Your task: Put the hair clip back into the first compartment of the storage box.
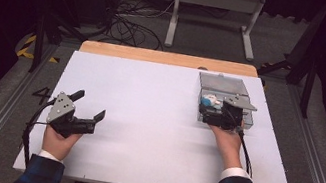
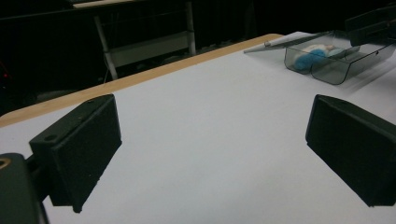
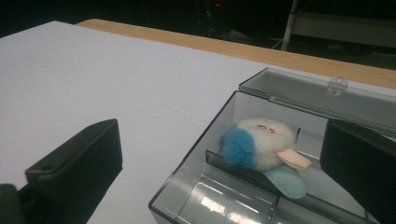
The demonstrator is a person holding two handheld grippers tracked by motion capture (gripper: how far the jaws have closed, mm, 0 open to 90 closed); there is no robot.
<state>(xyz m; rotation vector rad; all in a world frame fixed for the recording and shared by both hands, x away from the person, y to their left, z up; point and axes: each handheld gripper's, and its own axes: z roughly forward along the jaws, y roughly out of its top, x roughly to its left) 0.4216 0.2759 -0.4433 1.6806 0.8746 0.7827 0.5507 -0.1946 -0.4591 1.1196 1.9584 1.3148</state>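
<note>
on the white table (image 1: 146,119) a clear box (image 3: 224,186) is seen with a plush toy (image 3: 264,144) inside; the left gripper (image 1: 90,104) and right gripper (image 3: 224,172) are both held spread.

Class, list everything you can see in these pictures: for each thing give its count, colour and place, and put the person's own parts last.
Board: one, white, covering the tabletop.
Table edge: one, wooden, along the board's far side.
Box: one, clear grey, lid open, far right of the board.
Plush toy: one, white and blue, inside the box.
Stand: one, grey, on the floor beyond the table.
Cables: several, black, on the floor.
Left gripper: black, open, near left.
Right gripper: black, open, over the box.
Hands: two, holding the grippers.
</note>
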